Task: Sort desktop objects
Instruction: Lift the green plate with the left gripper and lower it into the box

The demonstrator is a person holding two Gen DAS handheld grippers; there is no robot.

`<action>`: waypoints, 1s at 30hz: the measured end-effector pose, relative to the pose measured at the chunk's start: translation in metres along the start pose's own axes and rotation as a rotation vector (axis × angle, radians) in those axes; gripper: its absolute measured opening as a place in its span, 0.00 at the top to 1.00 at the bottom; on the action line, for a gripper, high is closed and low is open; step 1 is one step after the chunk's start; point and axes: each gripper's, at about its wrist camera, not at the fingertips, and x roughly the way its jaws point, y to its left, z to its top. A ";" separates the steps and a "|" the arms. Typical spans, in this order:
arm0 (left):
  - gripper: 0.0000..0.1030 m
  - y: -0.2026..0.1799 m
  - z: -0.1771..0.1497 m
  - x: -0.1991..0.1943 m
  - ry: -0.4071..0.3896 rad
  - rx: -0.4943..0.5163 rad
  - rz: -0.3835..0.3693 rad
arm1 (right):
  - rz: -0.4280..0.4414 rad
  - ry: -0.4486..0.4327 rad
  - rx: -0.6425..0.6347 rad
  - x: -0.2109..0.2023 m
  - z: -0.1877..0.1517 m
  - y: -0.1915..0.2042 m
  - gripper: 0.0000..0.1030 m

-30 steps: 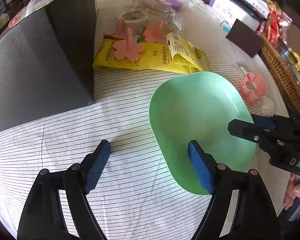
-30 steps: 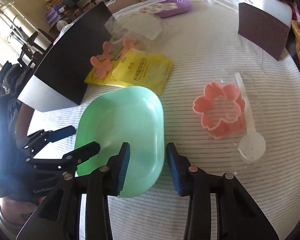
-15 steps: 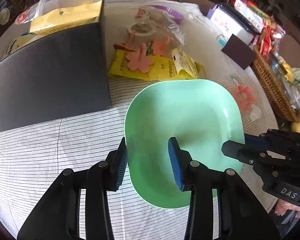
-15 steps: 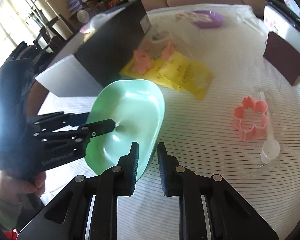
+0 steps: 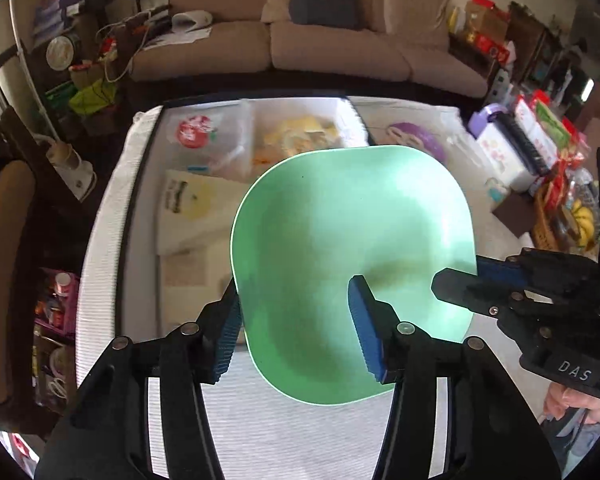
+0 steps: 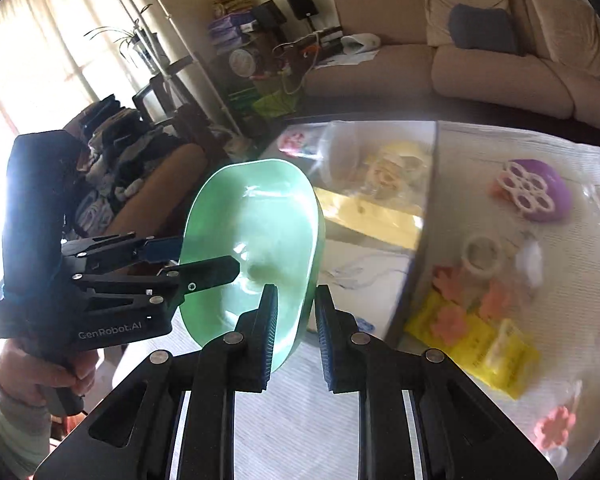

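Above the cluttered worktop (image 5: 284, 432), you're carrying the green bowl (image 5: 340, 248), each hand-held gripper (image 5: 296, 324) (image 6: 296, 332) pinching its rim; next, lower it gently.

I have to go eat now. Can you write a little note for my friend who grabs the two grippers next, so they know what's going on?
Left gripper: jaws straddle the near rim of the green bowl; they have just been opening a little.
Right gripper: clamped on the bowl's opposite rim.
The bowl is in the air, tilted, above the open box, which already holds packets.
Left to do: put the bowl away, then sort the pink flower shapes, yellow packets, tape roll and purple dish.
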 end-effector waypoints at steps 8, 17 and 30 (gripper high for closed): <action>0.53 0.059 0.026 0.097 0.240 0.082 0.184 | -0.009 0.242 0.073 0.133 0.035 0.001 0.82; 0.48 0.052 0.017 0.143 0.317 0.149 0.246 | -0.054 0.416 0.098 0.185 0.030 -0.012 0.79; 0.38 0.081 0.035 0.083 0.192 0.011 0.134 | -0.121 0.306 0.108 0.172 0.043 -0.017 0.79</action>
